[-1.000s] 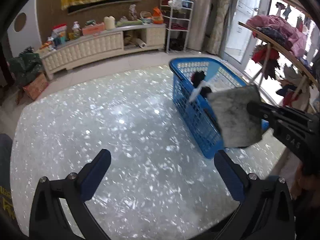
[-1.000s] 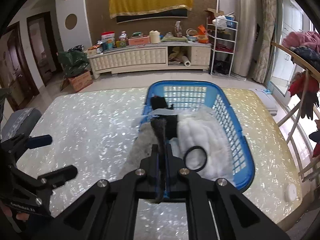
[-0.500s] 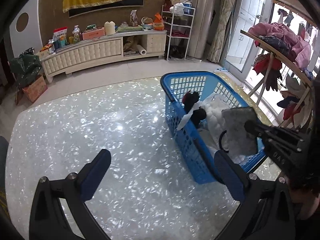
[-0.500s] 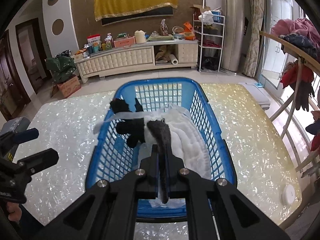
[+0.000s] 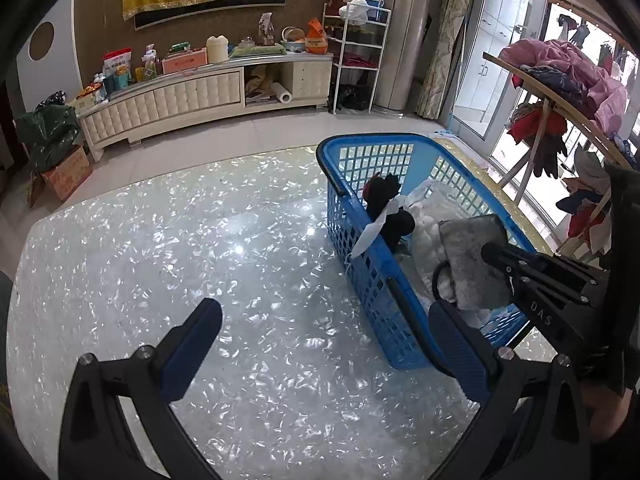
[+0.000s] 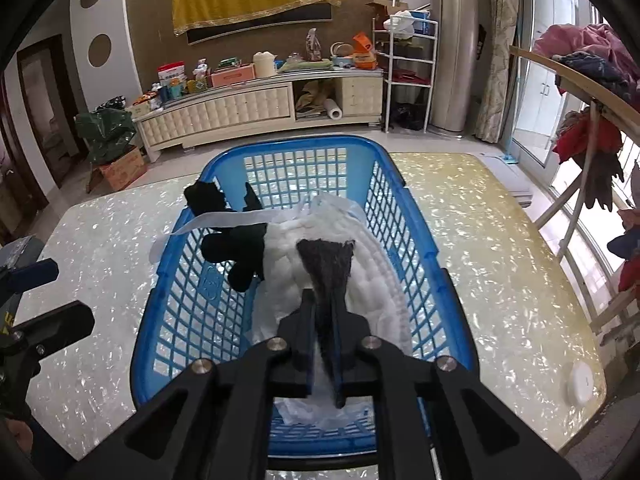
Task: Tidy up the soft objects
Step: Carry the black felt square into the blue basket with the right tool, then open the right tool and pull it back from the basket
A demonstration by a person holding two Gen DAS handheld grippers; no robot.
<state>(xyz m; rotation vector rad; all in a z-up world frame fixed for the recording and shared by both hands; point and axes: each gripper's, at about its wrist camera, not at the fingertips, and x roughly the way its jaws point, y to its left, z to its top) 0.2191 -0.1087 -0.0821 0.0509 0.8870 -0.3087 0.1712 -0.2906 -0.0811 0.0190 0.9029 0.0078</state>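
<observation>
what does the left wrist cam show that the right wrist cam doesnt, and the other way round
Only the left wrist view shows the left gripper open over the bare pearly table, and a black ring beside the grey felt cloth. Only the right wrist view shows the right gripper shut on that cloth, and a round white puck on the table. Both share the blue plastic basket, the white quilted fabric and the black garment.

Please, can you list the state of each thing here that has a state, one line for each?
Left claw: open, holding nothing, over the table.
Right claw: shut on the grey cloth.
Grey cloth: held over the basket, touching the white cloth.
Basket: upright on the table, partly filled.
White cloth: lying inside the basket.
Black cloth: draped on the basket's left rim.
</observation>
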